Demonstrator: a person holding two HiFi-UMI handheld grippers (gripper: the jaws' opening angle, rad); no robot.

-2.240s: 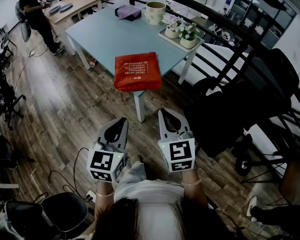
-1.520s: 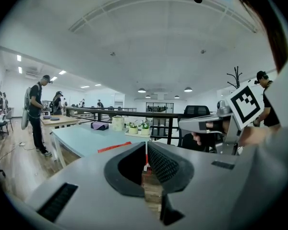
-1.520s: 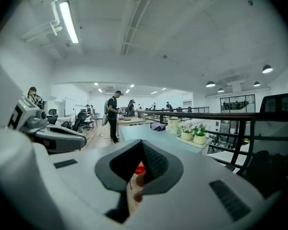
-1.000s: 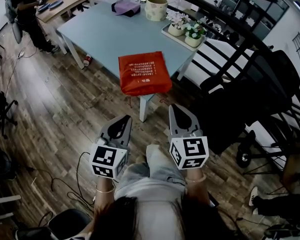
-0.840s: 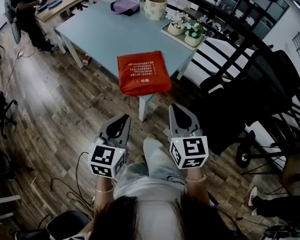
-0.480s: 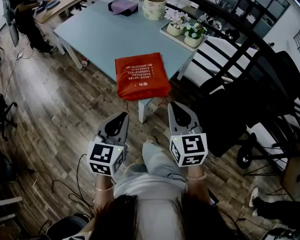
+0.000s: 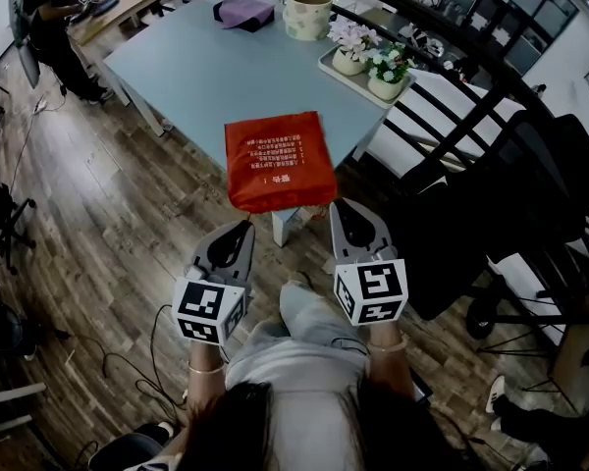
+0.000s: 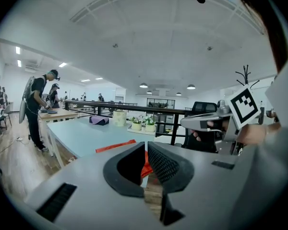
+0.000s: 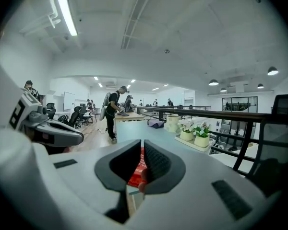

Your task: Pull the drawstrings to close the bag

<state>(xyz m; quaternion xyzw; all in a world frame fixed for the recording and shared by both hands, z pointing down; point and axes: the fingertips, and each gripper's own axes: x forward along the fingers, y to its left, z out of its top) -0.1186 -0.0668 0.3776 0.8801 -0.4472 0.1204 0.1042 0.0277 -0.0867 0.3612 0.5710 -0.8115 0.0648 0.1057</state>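
The head view is dim and cool-toned and bends hard at its edges, so straight lines bow across the upper right. Soft overhead light falls evenly on the pale worktop (image 7: 196, 72), and the red bag (image 7: 278, 160) at centre is sharp and saturated. Both gripper views are brighter, ringed by black corners. A ceiling strip light (image 9: 67, 14) glares in the right gripper view's upper left, and the near grey jaws are blurred

bag (image 7: 278, 160) on near edge of table (image 7: 191, 72), flower tray (image 7: 342, 77) behind it
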